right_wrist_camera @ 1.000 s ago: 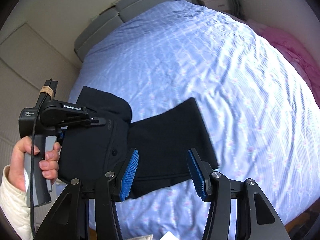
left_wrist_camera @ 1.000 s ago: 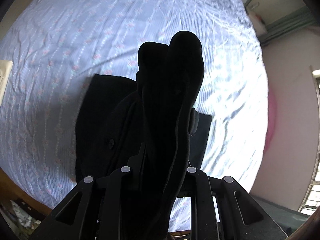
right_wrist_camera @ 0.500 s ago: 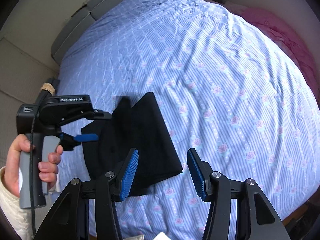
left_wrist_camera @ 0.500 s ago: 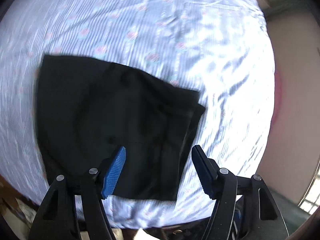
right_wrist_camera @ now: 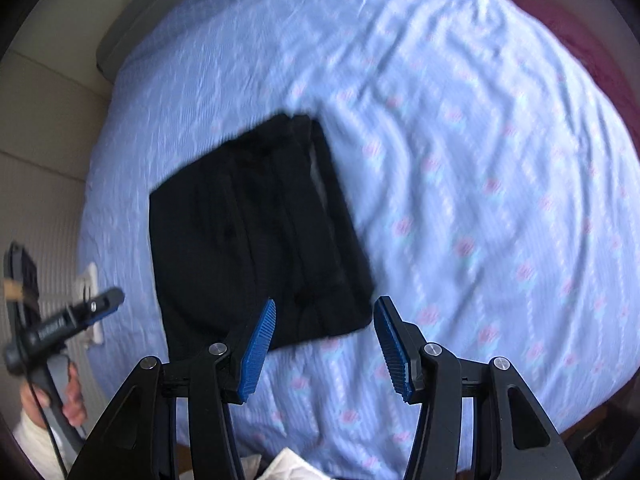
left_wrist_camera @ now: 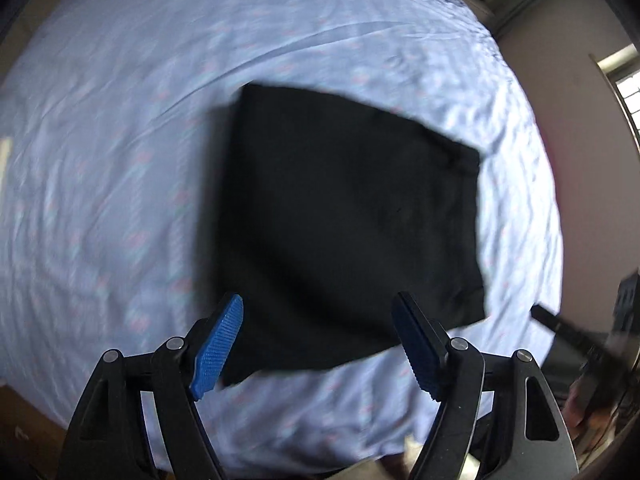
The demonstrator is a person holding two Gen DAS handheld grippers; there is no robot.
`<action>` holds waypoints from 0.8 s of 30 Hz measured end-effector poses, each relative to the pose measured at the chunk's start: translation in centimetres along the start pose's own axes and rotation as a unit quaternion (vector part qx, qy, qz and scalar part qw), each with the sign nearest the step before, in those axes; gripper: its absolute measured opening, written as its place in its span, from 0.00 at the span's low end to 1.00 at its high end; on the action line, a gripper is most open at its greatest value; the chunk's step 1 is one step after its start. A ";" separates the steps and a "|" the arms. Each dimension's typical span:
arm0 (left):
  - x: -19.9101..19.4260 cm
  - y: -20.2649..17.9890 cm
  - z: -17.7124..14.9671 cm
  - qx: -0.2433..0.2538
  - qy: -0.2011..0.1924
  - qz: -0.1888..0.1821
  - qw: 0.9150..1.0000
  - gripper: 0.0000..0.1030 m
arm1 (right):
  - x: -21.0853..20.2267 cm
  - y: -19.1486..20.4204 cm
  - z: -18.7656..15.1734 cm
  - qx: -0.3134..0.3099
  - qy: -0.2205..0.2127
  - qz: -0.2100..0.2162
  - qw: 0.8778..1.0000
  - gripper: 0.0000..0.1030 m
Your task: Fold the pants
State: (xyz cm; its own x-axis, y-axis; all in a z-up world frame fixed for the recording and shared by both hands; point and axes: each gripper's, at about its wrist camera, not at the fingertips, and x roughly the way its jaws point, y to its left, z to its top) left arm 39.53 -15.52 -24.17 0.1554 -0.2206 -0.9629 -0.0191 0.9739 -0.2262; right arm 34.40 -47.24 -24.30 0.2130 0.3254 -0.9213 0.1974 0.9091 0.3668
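Nearest the lens in each wrist view is that claw's own pair of blue-padded fingers. The left claw [left_wrist_camera: 318, 340] is spread wide and holds nothing; the right claw [right_wrist_camera: 324, 338] is likewise spread and empty. Both hang above the near edge of the bed [right_wrist_camera: 480, 160], clear of the cloth.

Just beyond the fingertips lie the pants [left_wrist_camera: 344, 220], folded into a compact dark rectangle on the blue flowered sheet. In the right wrist view the pants [right_wrist_camera: 256, 240] show stacked layer edges along the side nearer that claw. The fold appears finished or close to it.

Hazards from this state:

1. Snagging. The near corner of the bundle lies close under the open fingers. A low sideways withdrawal could catch a pad on the top layer and peel it back.
2. Layer slip. The stacked edges are not exactly flush. Any further push or re-grip on one layer alone may shear the stack apart.
3. Edge drop. The bundle rests toward the near side of the bed; dragging it nearer risks it sliding off.
4. Claw collision. The left claw is seen low at the left of the right wrist view; crossing paths over the bundle could knock the two together

Both views are motion-blurred, so fine creases cannot be judged
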 end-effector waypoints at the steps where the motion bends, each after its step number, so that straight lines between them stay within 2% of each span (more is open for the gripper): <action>1: 0.1 0.7 -1.5 -0.001 -0.004 0.010 1.000 0.74 | 0.5 0.6 -0.5 -0.008 0.008 -0.005 1.000 0.52; 6: 0.3 3.6 -8.1 0.002 -0.019 0.042 0.999 0.74 | 2.7 2.4 -2.8 -0.027 0.042 -0.008 0.999 0.52; 11: 2.6 3.0 -12.3 0.075 -0.027 0.098 0.992 0.74 | 4.2 2.6 -4.0 -0.042 0.062 -0.031 0.997 0.52; 14: 4.2 2.4 -12.8 0.108 -0.028 0.109 0.988 0.74 | 4.6 2.4 -4.1 -0.043 0.062 -0.043 0.996 0.52; 18: 6.2 3.3 -11.2 0.068 -0.027 0.095 0.993 0.72 | 5.6 1.5 -3.3 -0.025 0.057 -0.052 0.997 0.51; 20: 6.7 3.7 -10.2 0.050 -0.031 0.100 0.993 0.71 | 6.1 0.9 -2.9 -0.007 0.058 -0.055 0.997 0.52; 22: 7.1 3.8 -9.1 0.043 -0.040 0.108 0.992 0.70 | 6.2 -0.1 -2.3 0.019 0.053 -0.048 0.997 0.52; 24: 7.6 3.6 -8.3 0.057 -0.042 0.124 0.990 0.70 | 6.5 -0.7 -1.8 0.034 0.047 -0.048 0.997 0.52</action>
State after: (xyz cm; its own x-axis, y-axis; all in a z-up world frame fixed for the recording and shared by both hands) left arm 32.42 -14.16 -33.51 0.2424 0.0268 -0.9698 0.0435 0.9983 0.0385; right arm 33.95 -45.33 -30.77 0.0990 0.2635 -0.9596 0.2784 0.9185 0.2809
